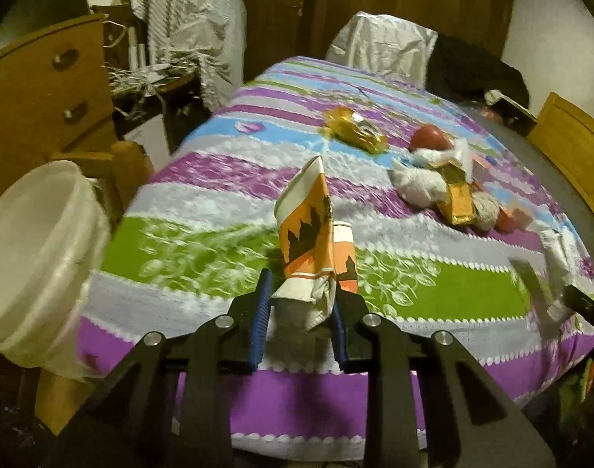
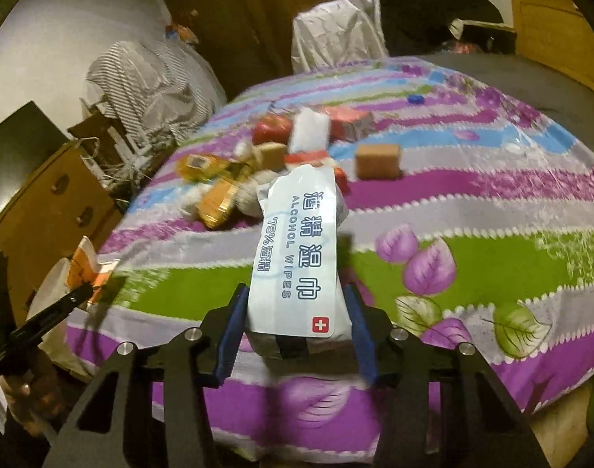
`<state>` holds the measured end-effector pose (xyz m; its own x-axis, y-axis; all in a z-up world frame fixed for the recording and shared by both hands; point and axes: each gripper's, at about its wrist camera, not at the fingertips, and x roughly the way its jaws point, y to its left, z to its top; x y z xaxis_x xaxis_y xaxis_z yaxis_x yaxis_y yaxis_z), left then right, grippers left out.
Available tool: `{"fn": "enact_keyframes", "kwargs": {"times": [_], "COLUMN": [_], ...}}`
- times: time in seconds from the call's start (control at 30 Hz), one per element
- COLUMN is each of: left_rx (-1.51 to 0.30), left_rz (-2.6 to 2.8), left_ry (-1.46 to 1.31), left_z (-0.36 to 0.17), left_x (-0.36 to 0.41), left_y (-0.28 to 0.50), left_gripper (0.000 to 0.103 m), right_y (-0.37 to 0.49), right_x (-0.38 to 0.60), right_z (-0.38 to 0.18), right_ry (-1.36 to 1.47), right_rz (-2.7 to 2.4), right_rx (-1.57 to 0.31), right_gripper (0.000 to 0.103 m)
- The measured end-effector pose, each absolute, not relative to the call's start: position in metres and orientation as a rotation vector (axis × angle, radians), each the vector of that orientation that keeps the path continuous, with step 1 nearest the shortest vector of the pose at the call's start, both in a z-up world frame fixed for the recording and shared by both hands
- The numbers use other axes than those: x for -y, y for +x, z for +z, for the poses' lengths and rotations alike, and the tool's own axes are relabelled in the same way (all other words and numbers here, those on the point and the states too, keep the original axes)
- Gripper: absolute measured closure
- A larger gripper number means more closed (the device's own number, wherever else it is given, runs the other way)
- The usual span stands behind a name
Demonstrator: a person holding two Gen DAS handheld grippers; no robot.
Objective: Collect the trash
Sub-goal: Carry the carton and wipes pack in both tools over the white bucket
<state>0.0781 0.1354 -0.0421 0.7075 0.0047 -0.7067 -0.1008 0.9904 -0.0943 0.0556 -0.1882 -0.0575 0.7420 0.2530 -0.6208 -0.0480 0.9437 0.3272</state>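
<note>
My left gripper (image 1: pixel 298 312) is shut on a crumpled orange-and-white paper wrapper (image 1: pixel 306 234), held above the near edge of the striped tablecloth (image 1: pixel 203 257). My right gripper (image 2: pixel 295 327) is shut on a white alcohol wipes packet (image 2: pixel 297 249), also above the near side of the table. It shows at the right edge of the left wrist view (image 1: pixel 550 292). The wrapper shows at the left of the right wrist view (image 2: pixel 84 269). A white bucket (image 1: pixel 35 261) stands left of the table. More trash lies mid-table: a gold wrapper (image 1: pixel 355 130), crumpled tissue (image 1: pixel 417 183), a gold packet (image 1: pixel 458 201).
A red apple (image 2: pixel 271 128), a red-and-silver pack (image 2: pixel 349 121), a cork block (image 2: pixel 378 160) and a blue cap (image 2: pixel 415 98) lie on the table. A wooden drawer unit (image 1: pixel 43 89) stands left. A covered chair (image 1: pixel 378 45) stands at the far end.
</note>
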Motion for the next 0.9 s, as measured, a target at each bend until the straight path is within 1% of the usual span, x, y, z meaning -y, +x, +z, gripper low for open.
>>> {"fn": "enact_keyframes", "kwargs": {"times": [0.2, 0.5, 0.7, 0.9], "left_rx": [-0.76, -0.689, -0.636, -0.608], "left_rz": [0.185, 0.303, 0.409, 0.538], "left_ry": [-0.086, -0.05, -0.064, -0.081], "left_z": [-0.02, 0.009, 0.031, 0.045], "left_x": [-0.142, -0.169, -0.218, -0.282], "left_y": [0.071, 0.06, 0.05, 0.039], "left_gripper": [0.077, 0.077, 0.077, 0.077], "right_y": [0.05, 0.053, 0.071, 0.095], "right_x": [0.147, 0.07, -0.002, -0.093], "right_z": [-0.034, -0.024, 0.002, 0.033], "right_ry": [0.234, 0.114, 0.03, -0.049], "right_rz": [0.274, 0.435, 0.562, 0.712], "right_rx": [-0.697, -0.721, -0.688, -0.674], "right_gripper": [0.052, 0.052, 0.052, 0.052]}}
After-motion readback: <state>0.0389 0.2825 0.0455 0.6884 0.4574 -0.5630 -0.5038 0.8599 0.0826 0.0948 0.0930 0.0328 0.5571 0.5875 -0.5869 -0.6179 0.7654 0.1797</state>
